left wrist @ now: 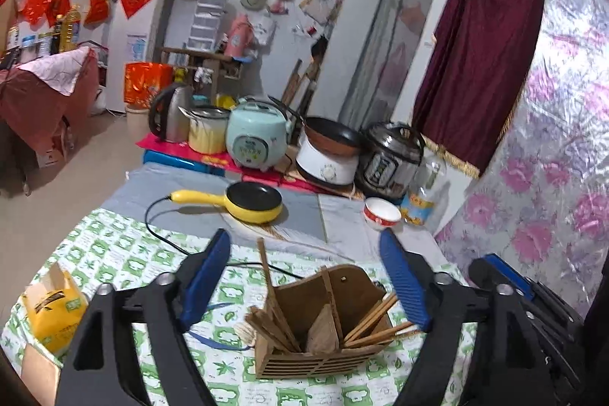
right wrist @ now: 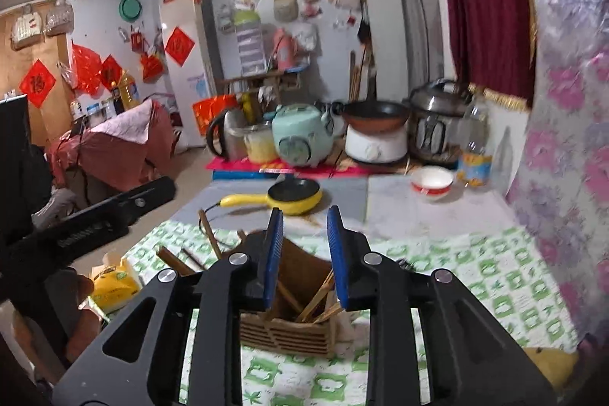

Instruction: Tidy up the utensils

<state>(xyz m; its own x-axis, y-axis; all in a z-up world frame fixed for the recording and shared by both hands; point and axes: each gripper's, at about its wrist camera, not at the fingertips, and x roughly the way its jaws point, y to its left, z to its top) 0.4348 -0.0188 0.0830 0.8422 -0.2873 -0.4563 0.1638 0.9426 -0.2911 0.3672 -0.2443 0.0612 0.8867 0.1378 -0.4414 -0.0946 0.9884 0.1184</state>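
A wooden utensil holder (left wrist: 304, 364) stands on the green-and-white checked cloth (left wrist: 114, 253), below and between my left gripper's fingers. Chopsticks (left wrist: 375, 320) lean in its right compartment, and wooden spatulas (left wrist: 272, 299) stand in the left and middle ones. My left gripper (left wrist: 304, 234) is wide open around the space above the holder, gripping nothing. In the right wrist view the holder (right wrist: 289, 333) sits just beyond my right gripper (right wrist: 304, 212), whose blue pads stand a little apart with nothing between them. Chopsticks (right wrist: 319, 295) show below the gap. The right gripper's body (left wrist: 514, 292) is close on the right.
Beyond the cloth lie a yellow electric frying pan (left wrist: 253, 202) with a black cord (left wrist: 160, 234), a white-and-red bowl (left wrist: 381, 213) and a bottle (left wrist: 422, 193). Cookers and a kettle (left wrist: 171, 117) line the back. A yellow bag (left wrist: 53, 307) sits at the left edge; a floral-foil wall (left wrist: 552, 177) is on the right.
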